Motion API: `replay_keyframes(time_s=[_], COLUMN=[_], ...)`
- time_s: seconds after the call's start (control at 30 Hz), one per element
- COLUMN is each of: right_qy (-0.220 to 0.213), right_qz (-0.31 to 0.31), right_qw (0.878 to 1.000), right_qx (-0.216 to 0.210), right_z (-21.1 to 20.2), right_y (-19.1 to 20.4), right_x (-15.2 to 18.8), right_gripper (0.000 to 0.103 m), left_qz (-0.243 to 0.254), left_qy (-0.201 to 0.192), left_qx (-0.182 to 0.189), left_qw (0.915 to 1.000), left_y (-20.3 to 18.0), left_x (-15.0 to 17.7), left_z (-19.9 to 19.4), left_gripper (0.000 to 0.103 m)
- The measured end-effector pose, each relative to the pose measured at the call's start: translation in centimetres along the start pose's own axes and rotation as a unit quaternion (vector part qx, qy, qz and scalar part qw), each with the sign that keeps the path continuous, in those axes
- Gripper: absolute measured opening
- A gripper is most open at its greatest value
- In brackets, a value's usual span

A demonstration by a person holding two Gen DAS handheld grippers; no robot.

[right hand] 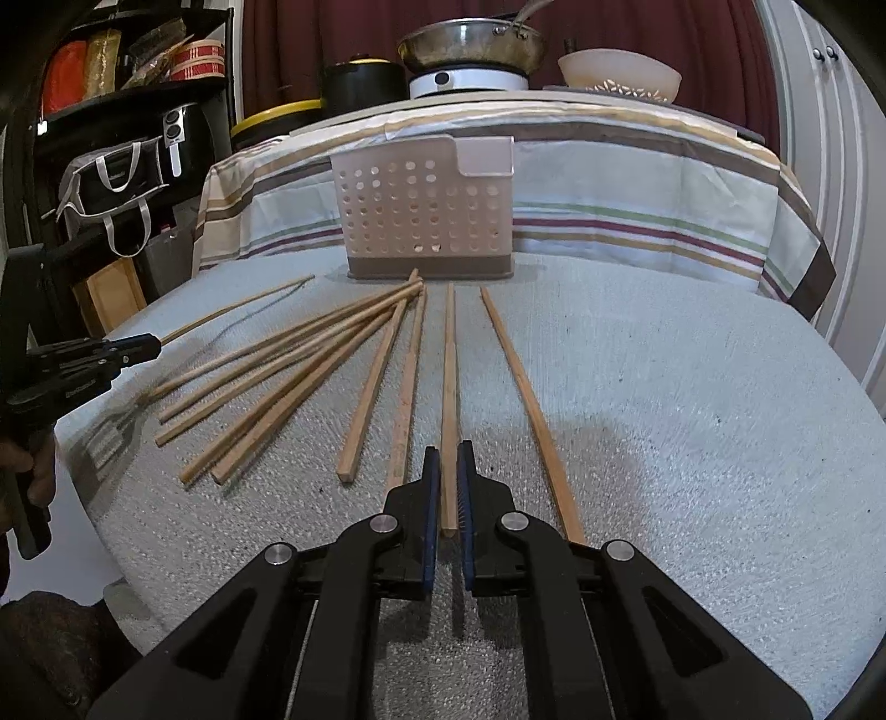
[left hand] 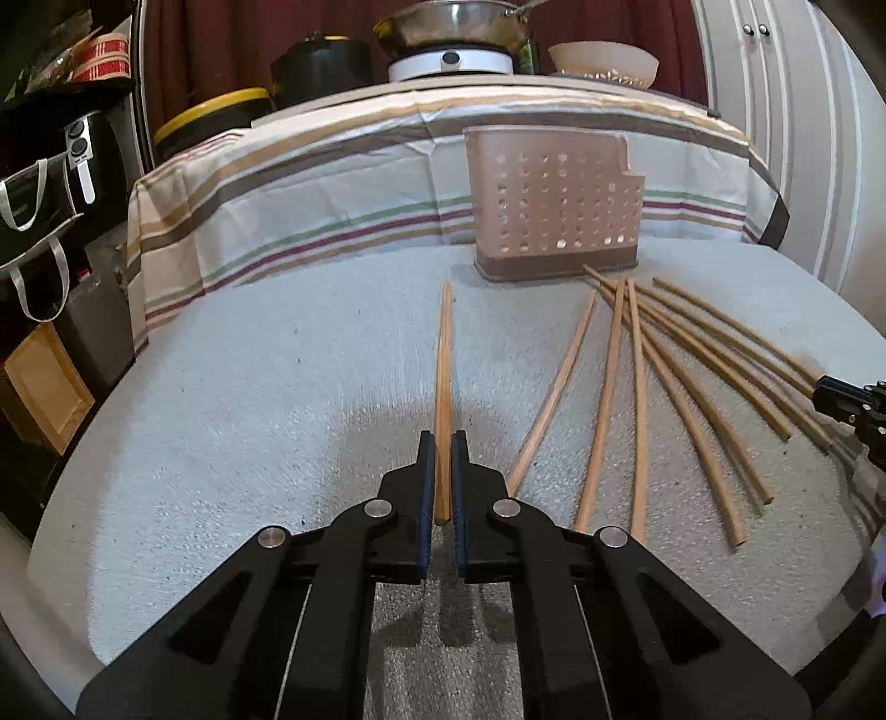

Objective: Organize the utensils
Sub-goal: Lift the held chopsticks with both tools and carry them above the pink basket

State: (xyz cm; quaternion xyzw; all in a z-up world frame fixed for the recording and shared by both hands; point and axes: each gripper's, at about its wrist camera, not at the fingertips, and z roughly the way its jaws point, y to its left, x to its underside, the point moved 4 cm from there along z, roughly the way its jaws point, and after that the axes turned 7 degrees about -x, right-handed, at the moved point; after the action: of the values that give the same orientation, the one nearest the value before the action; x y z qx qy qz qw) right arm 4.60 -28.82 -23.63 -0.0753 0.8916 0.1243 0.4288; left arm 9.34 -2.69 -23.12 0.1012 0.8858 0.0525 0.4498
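Note:
Several wooden chopsticks (right hand: 288,360) lie fanned on the grey mat in front of a beige perforated utensil holder (right hand: 426,210), which also shows in the left wrist view (left hand: 554,205). My left gripper (left hand: 442,443) is shut on one chopstick (left hand: 443,376) that points toward the holder, held a little above the mat. It shows at the left of the right wrist view (right hand: 155,346), its chopstick (right hand: 238,307) sticking out. My right gripper (right hand: 448,451) is shut on another chopstick (right hand: 449,360), which lies low along the mat. The right gripper shows at the right edge of the left wrist view (left hand: 825,390).
The round table has a grey mat (right hand: 692,415) in front and a striped cloth (right hand: 637,194) behind the holder. Beyond stand a pan on a cooker (right hand: 470,44), a cream bowl (right hand: 620,72) and black pots (right hand: 365,80). Shelves with bags stand at the left (right hand: 127,166).

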Motion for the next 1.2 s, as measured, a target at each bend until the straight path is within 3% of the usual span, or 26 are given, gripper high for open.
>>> replay_keyframes(time_s=[0.5,0.8,1.2], right_qy=[-0.053,-0.099,-0.132], right_qz=[-0.013,-0.025,-0.031], right_qw=[0.998,0.995,0.991], right_qx=[0.008,0.021,0.025], right_z=[-3.6,-6.5,-8.4], right_y=[1.3,1.9,2.1], right_x=[-2.9,-6.5,-11.1], right_gripper=[0.007,0.007,0.007], left_qz=[-0.022,-0.041,-0.071], left_qy=[-0.061,-0.094,-0.081], left_qx=[-0.015,-0.015,0.023], left_qw=[0.9978,0.9946,0.9939], left_y=[0.7,1.7,3.4], left_x=[-2.5,-5.9,-10.1], left_z=[-4.5,-8.1,-9.8], left_gripper=[0.006,0.006,0.006])
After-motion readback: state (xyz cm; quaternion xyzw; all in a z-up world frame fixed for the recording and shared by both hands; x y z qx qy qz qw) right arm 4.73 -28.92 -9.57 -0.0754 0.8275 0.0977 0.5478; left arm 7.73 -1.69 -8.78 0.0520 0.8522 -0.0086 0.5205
